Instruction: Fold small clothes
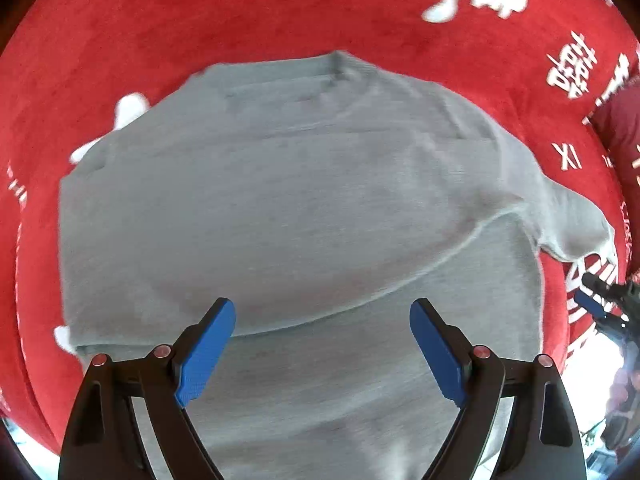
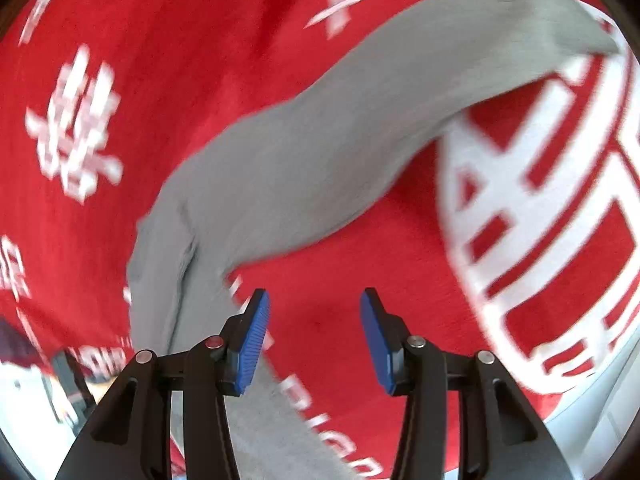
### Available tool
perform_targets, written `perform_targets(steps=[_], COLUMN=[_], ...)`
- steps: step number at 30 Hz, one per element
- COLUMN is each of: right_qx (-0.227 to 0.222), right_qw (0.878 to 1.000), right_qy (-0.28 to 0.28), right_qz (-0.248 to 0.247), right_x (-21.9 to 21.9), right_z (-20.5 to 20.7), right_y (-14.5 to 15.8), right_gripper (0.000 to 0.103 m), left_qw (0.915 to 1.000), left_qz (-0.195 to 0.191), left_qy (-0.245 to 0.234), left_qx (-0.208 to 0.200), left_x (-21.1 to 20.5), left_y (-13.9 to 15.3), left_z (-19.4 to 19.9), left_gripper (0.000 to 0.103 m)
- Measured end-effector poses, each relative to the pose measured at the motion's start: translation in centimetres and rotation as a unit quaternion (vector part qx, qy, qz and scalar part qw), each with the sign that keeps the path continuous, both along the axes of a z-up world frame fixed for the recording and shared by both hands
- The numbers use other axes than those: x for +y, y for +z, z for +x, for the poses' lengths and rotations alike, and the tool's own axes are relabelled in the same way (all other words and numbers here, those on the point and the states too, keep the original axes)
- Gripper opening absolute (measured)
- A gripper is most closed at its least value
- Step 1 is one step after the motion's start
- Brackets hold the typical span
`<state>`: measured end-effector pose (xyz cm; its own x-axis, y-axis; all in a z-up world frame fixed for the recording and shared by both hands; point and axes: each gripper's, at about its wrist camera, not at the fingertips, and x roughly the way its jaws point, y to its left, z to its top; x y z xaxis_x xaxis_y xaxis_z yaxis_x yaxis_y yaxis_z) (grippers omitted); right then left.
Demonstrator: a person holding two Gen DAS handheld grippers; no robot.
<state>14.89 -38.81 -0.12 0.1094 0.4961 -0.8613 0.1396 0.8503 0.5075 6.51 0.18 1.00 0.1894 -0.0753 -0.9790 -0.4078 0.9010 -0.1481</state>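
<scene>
Left wrist: grey shirt [image 1: 304, 208] flat on red cloth [image 1: 120, 40], collar pointing away; both tools spread, empty.

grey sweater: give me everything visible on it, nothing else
The grey sweater is a plain, fine-knit top with a ribbed crew collar at its far end. It lies flat on the red cloth, partly folded: one layer is turned over the body, leaving a diagonal edge. One long sleeve stretches out sideways over the white lettering. Both hand-held grippers hang open above it; neither holds it.
</scene>
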Motion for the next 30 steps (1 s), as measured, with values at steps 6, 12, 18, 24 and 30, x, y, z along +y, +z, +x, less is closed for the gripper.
perform_targets(steps=[6, 12, 18, 24, 30], right_qx=[-0.014, -0.025, -0.03, -0.021, -0.058], right_qw=[0.992, 0.975, 0.967, 0.964, 0.961], right_qy=[-0.124, -0.199, -0.212, -0.201, -0.153], right_qz=[0.029, 0.094, 0.138, 0.171, 0.224], right_x=[-7.4, -11.0, -10.9, -10.3, -7.7], right_z=[2.8, 5.3, 6.9, 7.4, 8.1], right_y=[-0.9, -2.1, -2.8, -3.1, -0.4], right_gripper=[0.051, 0.051, 0.051, 0.017, 0.013], left_qw=[0.9994, 0.9982, 0.9977, 0.9978, 0.9959], left_qz=[-0.004, -0.006, 0.005, 0.01, 0.042], left_qy=[-0.031, -0.051, -0.048, -0.036, -0.068], left_qx=[-0.018, -0.029, -0.047, -0.055, -0.043], left_x=[-4.3, -8.7, -11.8, -12.9, -14.9], left_y=[0.3, -1.2, -1.3, -2.2, -4.3], left_z=[4.7, 9.2, 12.0, 14.2, 14.9], left_gripper=[0.09, 0.09, 0.09, 0.09, 0.09])
